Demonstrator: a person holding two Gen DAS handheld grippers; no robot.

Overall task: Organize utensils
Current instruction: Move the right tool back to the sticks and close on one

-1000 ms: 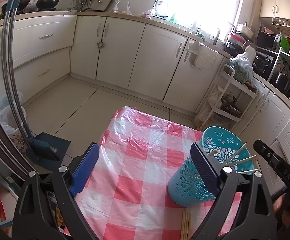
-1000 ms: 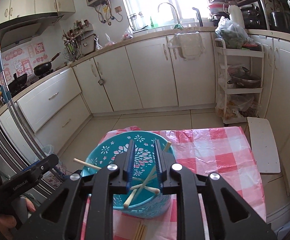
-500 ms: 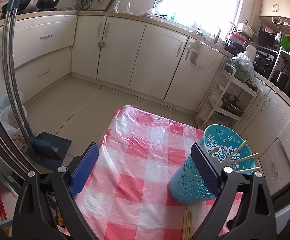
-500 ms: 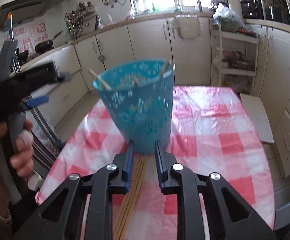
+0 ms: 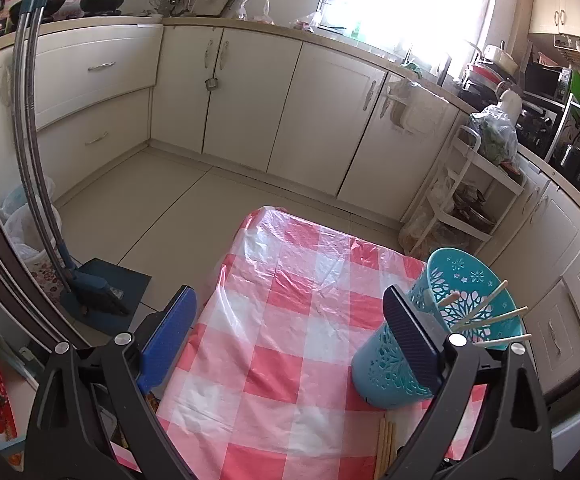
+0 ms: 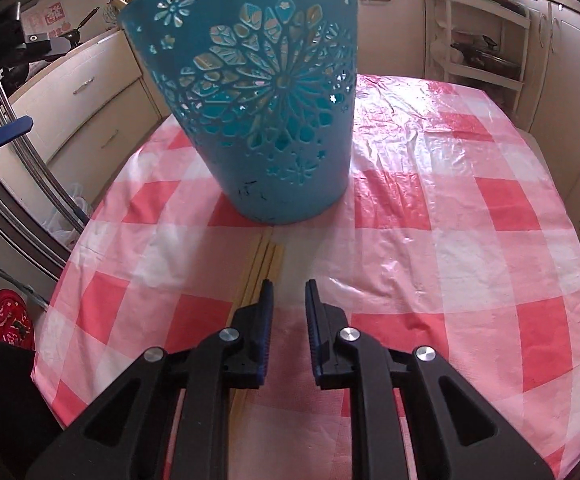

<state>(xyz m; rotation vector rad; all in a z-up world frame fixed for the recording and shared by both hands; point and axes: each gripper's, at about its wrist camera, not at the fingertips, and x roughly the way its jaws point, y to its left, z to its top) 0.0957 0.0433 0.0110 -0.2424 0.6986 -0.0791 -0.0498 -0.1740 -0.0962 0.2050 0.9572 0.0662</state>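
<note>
Right hand-held gripper [image 6: 288, 286] dropped from holder [image 6: 250, 92] to chopsticks [image 6: 260, 266], closing.

Small table [image 5: 290, 432] draped in a red-and-white checked plastic cloth [image 6: 442, 216], glossy and wrinkling toward the far edge, hanging over the sides. Standing upright on the cloth, a teal plastic holder [image 6: 266, 112] with flower-shaped cut-outs, several wooden chopsticks [image 5: 490, 320] leaning out of its open top. Lying flat on the cloth just in front of the holder's base, a bundle of bare wooden chopsticks [image 6: 264, 260], side by side, ends nearly touching the base.
</note>
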